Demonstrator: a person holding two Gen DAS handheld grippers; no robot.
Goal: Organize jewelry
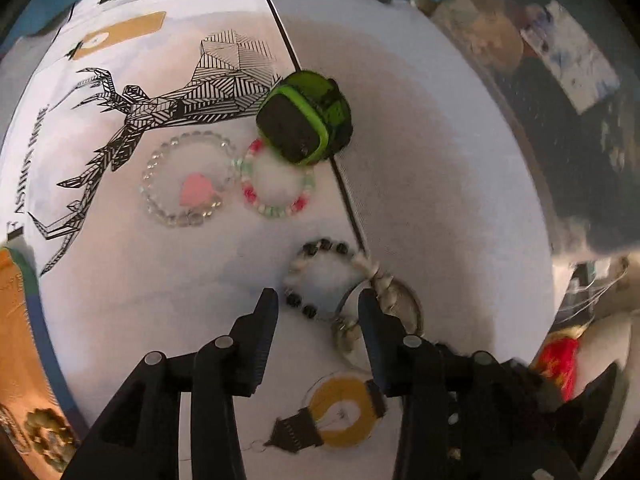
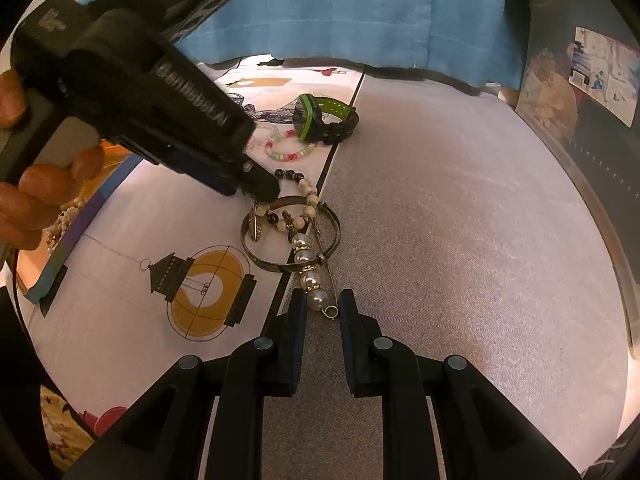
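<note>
A black-and-white bead bracelet (image 1: 320, 276) lies across a metal bangle (image 1: 404, 308) on the printed cloth. My left gripper (image 1: 318, 300) stands open over them, its right finger overlapping the bangle and the white beads. From the right wrist view, the left gripper (image 2: 262, 196) comes down onto the bangle (image 2: 292, 264) and the bead bracelet (image 2: 304, 192), and a feather charm (image 2: 254, 228) lies just under its tips. My right gripper (image 2: 323, 302) is shut on the end of the pearl pin (image 2: 308, 264). Further off lie a green watch (image 1: 304, 120), a clear bracelet (image 1: 184, 180) and a pink-green bracelet (image 1: 278, 184).
A dark seam (image 2: 328, 160) divides the printed cloth from the grey cloth (image 2: 460, 240). An orange-and-blue box (image 2: 80, 216) sits at the left edge, beside the person's hand (image 2: 28, 200). A blue curtain (image 2: 320, 20) hangs behind. Clutter stands at the far right (image 1: 560, 60).
</note>
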